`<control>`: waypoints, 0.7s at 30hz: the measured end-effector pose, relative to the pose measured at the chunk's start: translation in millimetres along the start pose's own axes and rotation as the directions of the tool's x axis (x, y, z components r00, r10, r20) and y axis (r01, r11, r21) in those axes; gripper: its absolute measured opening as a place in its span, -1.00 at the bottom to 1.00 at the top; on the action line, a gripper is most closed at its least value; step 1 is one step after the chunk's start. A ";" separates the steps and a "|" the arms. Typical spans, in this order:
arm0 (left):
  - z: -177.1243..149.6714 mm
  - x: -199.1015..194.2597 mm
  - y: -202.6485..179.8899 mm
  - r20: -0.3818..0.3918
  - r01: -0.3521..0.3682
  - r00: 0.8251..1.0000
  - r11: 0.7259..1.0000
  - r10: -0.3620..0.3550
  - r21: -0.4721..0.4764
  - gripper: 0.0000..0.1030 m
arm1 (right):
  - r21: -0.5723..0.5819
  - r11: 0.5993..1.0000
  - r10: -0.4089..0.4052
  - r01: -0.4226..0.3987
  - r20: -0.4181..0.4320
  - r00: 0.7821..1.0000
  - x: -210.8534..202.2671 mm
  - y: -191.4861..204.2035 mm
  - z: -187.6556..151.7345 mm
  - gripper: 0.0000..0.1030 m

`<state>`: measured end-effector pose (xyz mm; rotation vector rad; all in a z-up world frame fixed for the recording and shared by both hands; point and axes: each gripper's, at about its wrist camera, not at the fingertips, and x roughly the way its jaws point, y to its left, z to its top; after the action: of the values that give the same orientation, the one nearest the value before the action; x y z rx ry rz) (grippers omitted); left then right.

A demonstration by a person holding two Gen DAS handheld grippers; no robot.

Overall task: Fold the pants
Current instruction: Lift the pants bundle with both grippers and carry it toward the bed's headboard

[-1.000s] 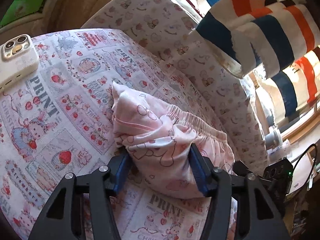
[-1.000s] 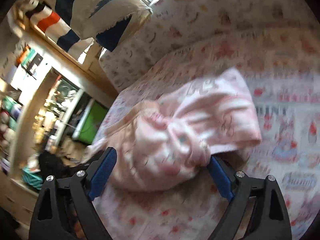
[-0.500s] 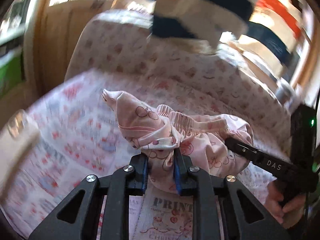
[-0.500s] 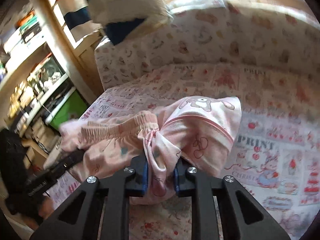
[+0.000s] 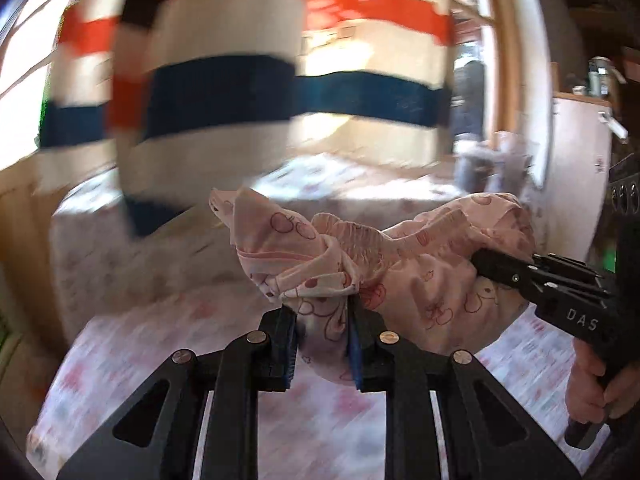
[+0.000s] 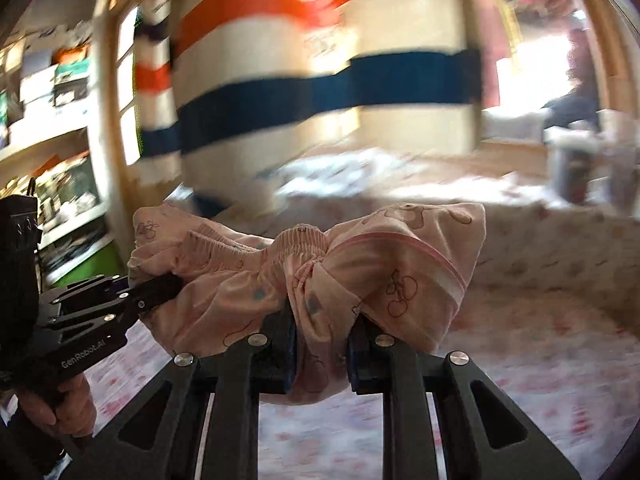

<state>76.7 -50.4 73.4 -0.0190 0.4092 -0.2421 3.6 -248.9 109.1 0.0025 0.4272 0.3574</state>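
Observation:
The pink pants with a cherry print and a gathered elastic waistband hang bunched between both grippers, lifted above the printed bed sheet. My left gripper is shut on a fold of the pants near the waistband. My right gripper is shut on another fold of the pants. The right gripper also shows in the left wrist view, reaching into the cloth from the right. The left gripper shows in the right wrist view from the left.
A striped orange, white and blue cloth hangs close behind the pants, also in the right wrist view. Shelves with clutter stand at the left. A white cabinet stands at the right. The sheet's raised padded edge runs behind.
Both grippers closed on the pants and lifted them off the sheet. The views have tilted up, so the striped cloth now fills the background.

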 end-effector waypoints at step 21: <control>37.3 191.2 -165.2 -0.078 0.187 0.980 0.979 -0.182 0.077 -0.61 | 0.155 0.900 -0.413 0.407 0.006 0.911 15.7 -219.4 1.9 -0.62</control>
<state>223.6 -257.3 43.9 0.0344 0.4675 -0.4441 92.0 -449.1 87.7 0.0656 0.4040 -0.0934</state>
